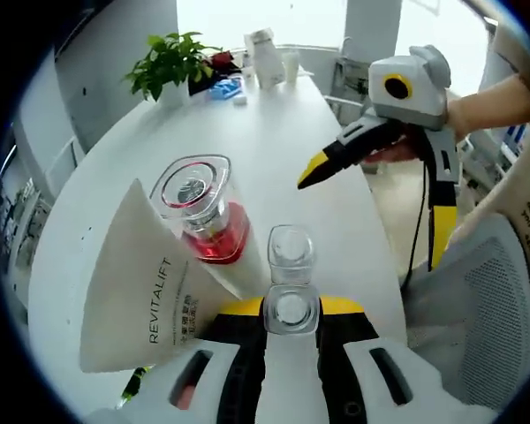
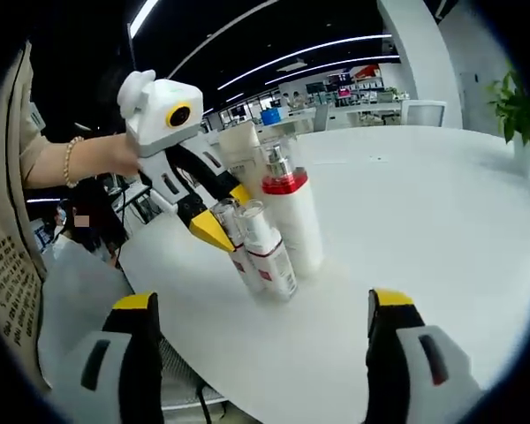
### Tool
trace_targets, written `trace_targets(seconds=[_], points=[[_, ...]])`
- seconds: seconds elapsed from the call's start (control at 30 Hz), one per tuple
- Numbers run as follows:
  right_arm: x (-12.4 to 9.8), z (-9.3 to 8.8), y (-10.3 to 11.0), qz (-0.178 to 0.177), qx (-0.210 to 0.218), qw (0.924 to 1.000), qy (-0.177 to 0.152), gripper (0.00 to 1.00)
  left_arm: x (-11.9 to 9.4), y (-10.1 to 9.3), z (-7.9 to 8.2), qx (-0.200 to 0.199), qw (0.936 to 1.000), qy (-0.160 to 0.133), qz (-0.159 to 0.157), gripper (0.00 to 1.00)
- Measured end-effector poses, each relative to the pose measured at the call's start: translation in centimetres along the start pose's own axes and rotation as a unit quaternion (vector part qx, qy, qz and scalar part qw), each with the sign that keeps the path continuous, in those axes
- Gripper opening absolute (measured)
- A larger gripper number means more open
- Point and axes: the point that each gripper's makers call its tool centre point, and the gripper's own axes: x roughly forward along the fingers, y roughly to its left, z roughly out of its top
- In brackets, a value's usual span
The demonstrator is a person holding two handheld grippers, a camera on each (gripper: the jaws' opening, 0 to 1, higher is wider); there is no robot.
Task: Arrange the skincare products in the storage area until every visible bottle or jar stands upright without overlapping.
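Gripping small clear-capped bottle (image 2: 228, 231), left tool (image 2: 214, 231) clamped on it beside pump bottle (image 2: 287, 216) on desk (image 2: 424, 212). Right tool (image 2: 258, 331) wide, holding nothing.

Counted beside the left gripper (image 2: 214, 231) on the white table (image 2: 442, 230): two small clear-capped bottles (image 2: 267, 249), one tall red-collared pump bottle (image 2: 290, 212), one white tube (image 2: 241, 146) behind. One potted plant (image 1: 172, 64) at far edge.

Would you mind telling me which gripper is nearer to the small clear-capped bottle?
Left. The left gripper is closed around the small clear-capped bottle at the table edge. The right gripper hangs open, off the table and short of the bottles.
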Motion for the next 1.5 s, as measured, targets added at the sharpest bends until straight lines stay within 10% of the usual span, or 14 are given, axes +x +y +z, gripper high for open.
trace_targets(seconds=[1.5], points=[[-0.3, 2.2, 2.5, -0.002, -0.013, 0.9998, -0.017, 0.98, -3.5, -1.4, -0.4, 0.001, 0.9994, -0.014, 0.032, 0.45]])
